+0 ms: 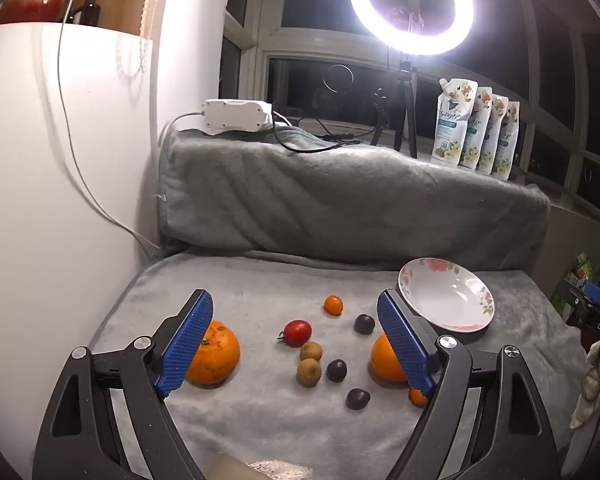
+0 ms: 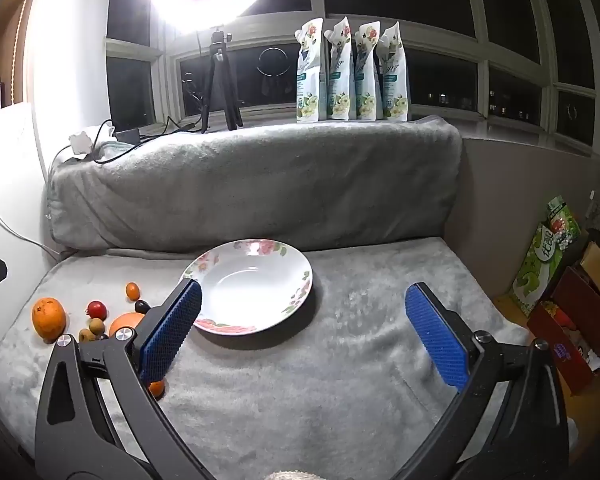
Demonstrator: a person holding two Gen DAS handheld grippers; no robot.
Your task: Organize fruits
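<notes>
Fruits lie loose on the grey blanket (image 1: pixel 260 420), left of the empty plate (image 1: pixel 446 300). From the left: a large orange (image 1: pixel 216 354), a tomato (image 1: pixel 298 332), kiwis, dark plums. The left gripper (image 1: pixel 296 338) hangs wide and empty above them; centring over one small fruit before closing seems wise. The right gripper (image 2: pixel 304 328), also wide, waits near the plate.

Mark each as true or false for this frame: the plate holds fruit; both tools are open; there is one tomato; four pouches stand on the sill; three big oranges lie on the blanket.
1. The plate holds fruit. False: it is empty.
2. The left tool and right tool are open. True.
3. One tomato lies among the fruit. True.
4. Four pouches stand on the sill. True.
5. Three big oranges lie on the blanket. False: two show.
</notes>
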